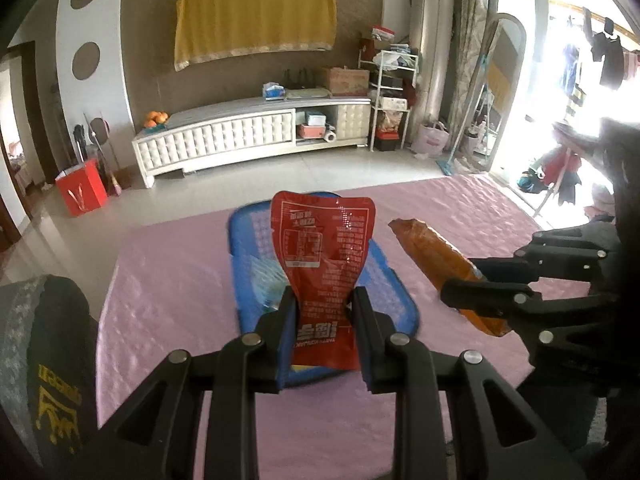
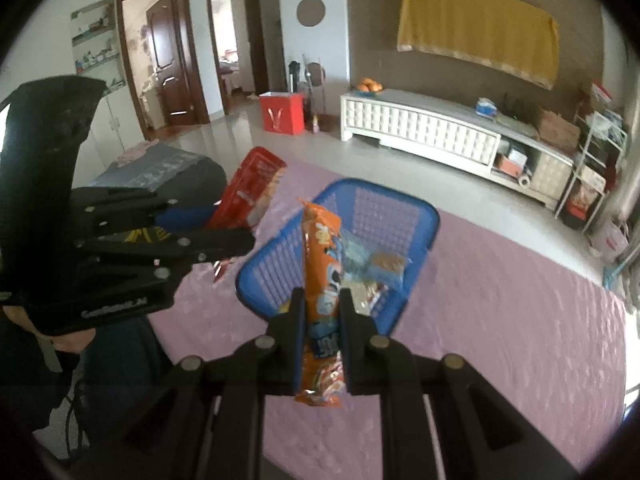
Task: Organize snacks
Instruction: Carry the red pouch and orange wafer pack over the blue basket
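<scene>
My left gripper [image 1: 323, 300] is shut on a red snack pouch [image 1: 326, 248] and holds it upright above the near end of a blue plastic basket [image 1: 394, 296]. My right gripper [image 2: 323, 300] is shut on an orange snack packet [image 2: 322, 280] and holds it above the near rim of the same basket [image 2: 400, 216]. The basket holds a few light-coloured snack packs [image 2: 376, 268]. In the left wrist view the right gripper [image 1: 460, 294] holds the orange packet [image 1: 436, 256] to the right of the basket. In the right wrist view the left gripper [image 2: 236, 224] holds the red pouch [image 2: 250, 192] to the basket's left.
The basket stands on a table with a pink cloth [image 1: 168, 288]. A dark cushioned seat [image 2: 160, 172] is at the table's left. Beyond are a tiled floor, a white TV cabinet [image 1: 248, 136], a red box [image 1: 82, 192] and a shelf rack [image 1: 390, 96].
</scene>
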Tool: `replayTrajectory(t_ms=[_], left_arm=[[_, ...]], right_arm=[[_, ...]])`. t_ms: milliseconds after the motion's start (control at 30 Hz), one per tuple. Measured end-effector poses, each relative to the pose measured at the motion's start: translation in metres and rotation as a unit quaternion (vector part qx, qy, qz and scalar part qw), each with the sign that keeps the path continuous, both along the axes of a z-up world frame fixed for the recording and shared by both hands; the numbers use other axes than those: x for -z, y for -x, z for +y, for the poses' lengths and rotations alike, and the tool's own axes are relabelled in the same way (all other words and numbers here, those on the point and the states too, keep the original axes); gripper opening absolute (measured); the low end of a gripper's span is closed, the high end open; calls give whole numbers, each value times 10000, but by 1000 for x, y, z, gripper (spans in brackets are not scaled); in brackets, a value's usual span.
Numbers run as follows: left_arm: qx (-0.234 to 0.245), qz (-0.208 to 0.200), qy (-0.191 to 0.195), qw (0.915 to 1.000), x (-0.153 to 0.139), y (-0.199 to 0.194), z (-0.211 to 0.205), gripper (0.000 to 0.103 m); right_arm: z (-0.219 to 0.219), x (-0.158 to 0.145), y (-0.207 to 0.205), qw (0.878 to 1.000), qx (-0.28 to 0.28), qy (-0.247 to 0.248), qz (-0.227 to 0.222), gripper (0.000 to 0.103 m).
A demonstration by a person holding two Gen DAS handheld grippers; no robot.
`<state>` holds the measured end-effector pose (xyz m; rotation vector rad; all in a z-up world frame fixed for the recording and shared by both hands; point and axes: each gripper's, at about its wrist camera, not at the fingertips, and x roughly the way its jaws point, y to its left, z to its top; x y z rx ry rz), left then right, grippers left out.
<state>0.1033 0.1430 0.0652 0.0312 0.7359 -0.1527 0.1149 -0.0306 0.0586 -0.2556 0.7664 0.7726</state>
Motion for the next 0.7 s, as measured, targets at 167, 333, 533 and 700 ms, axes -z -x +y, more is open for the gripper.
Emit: replayTrajectory(t_ms=[167, 333, 533, 700], left_arm=[[-13, -30, -45, 10000, -3, -18, 19, 25], [20, 110, 44, 9999, 8, -39, 35, 25], [-10, 222, 251, 9994, 28, -61, 46, 25], [49, 377, 403, 9985, 46, -76, 49, 25]], right_arm=[[20, -4, -14, 9998, -51, 112, -137, 18], [35, 4, -34, 9997, 3, 209, -117, 18], [45, 34, -60, 9987, 166, 396, 282, 18], [51, 57, -74, 9960, 344, 618, 544, 18]])
